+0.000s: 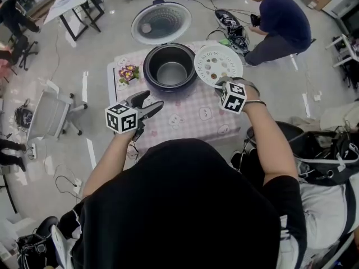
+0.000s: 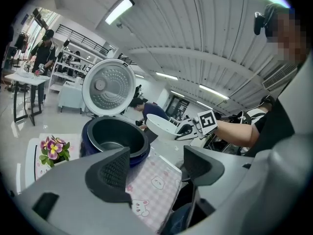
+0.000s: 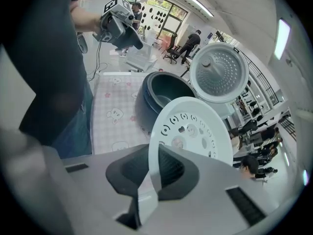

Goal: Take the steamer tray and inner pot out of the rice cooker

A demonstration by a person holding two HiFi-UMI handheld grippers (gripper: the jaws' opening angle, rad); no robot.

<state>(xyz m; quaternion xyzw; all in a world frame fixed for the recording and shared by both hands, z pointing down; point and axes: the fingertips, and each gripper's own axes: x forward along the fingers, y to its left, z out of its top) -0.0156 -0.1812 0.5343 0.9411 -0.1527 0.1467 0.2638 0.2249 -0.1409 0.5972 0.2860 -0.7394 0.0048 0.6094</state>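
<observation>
The dark rice cooker (image 1: pixel 169 67) stands on the table with its lid (image 1: pixel 161 22) swung open at the back. The dark inner pot (image 1: pixel 171 73) sits inside it. My right gripper (image 1: pixel 227 86) is shut on the rim of the white perforated steamer tray (image 1: pixel 218 64), holding it in the air just right of the cooker. In the right gripper view the tray (image 3: pixel 193 129) stands on edge between the pads (image 3: pixel 168 168). My left gripper (image 1: pixel 147 106) is open and empty, in front of and left of the cooker (image 2: pixel 115 136), apart from it.
A pink checked cloth (image 1: pixel 190 116) covers the small table. A little pot of flowers (image 1: pixel 128 73) stands left of the cooker. A person (image 1: pixel 277 21) crouches on the floor behind the table on the right. An office chair (image 1: pixel 53 114) is on the left, with cables on the floor.
</observation>
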